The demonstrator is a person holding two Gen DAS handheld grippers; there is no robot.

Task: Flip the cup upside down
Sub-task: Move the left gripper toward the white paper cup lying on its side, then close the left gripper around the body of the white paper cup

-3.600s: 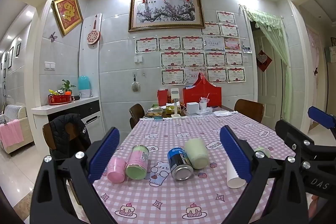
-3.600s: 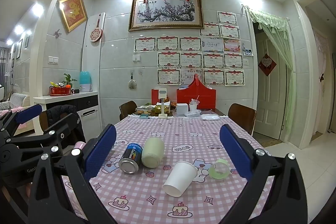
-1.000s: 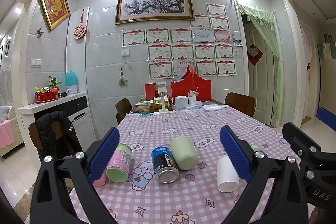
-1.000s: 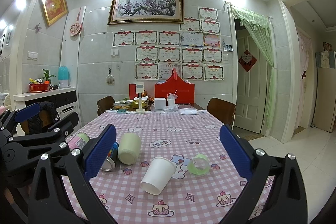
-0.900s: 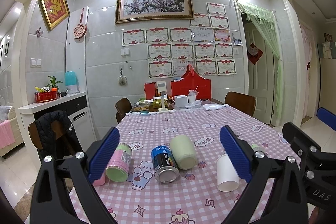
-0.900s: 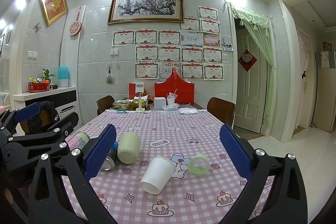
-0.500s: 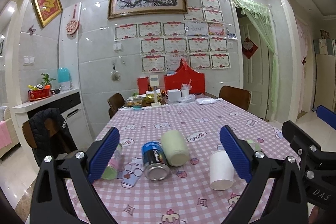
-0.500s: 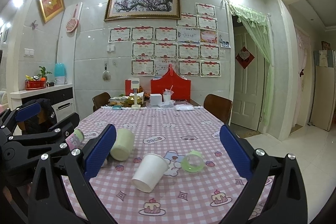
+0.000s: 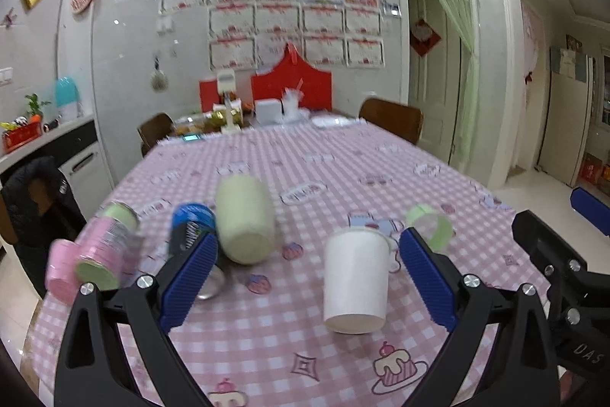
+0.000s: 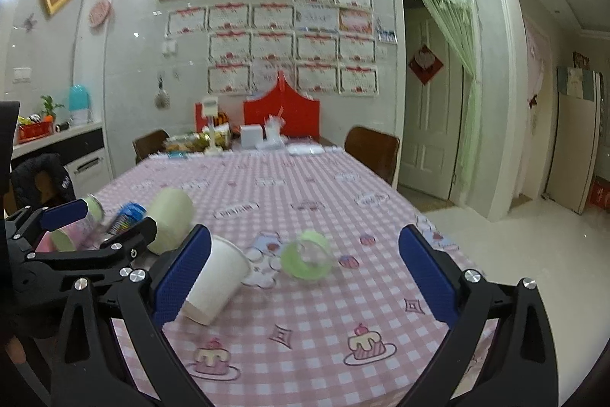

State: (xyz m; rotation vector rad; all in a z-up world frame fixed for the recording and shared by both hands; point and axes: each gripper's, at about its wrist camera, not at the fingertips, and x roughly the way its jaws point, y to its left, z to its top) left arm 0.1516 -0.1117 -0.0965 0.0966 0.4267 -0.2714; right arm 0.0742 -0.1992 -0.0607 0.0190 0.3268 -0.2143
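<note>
A white paper cup (image 9: 356, 283) lies on its side on the pink checked tablecloth (image 9: 289, 349), its base toward me. It sits between the blue pads of my left gripper (image 9: 307, 275), which is open and empty just short of it. In the right wrist view the cup (image 10: 215, 279) lies beside the left pad of my right gripper (image 10: 305, 277), which is open and empty over the table's near edge. The left gripper's fingers (image 10: 95, 239) show at the left there.
A pale green cup (image 9: 246, 218), a blue can (image 9: 190, 227), a pink-and-green can (image 9: 108, 250) and a pink cup (image 9: 61, 271) lie on their sides at the left. A green tape roll (image 9: 431, 226) lies right of the white cup. Chairs and clutter stand at the far end.
Both grippers have moved forward and lower toward the table, so the white cup looks larger and now sits between the left gripper's pads. Both stay open. The objects have not moved.
</note>
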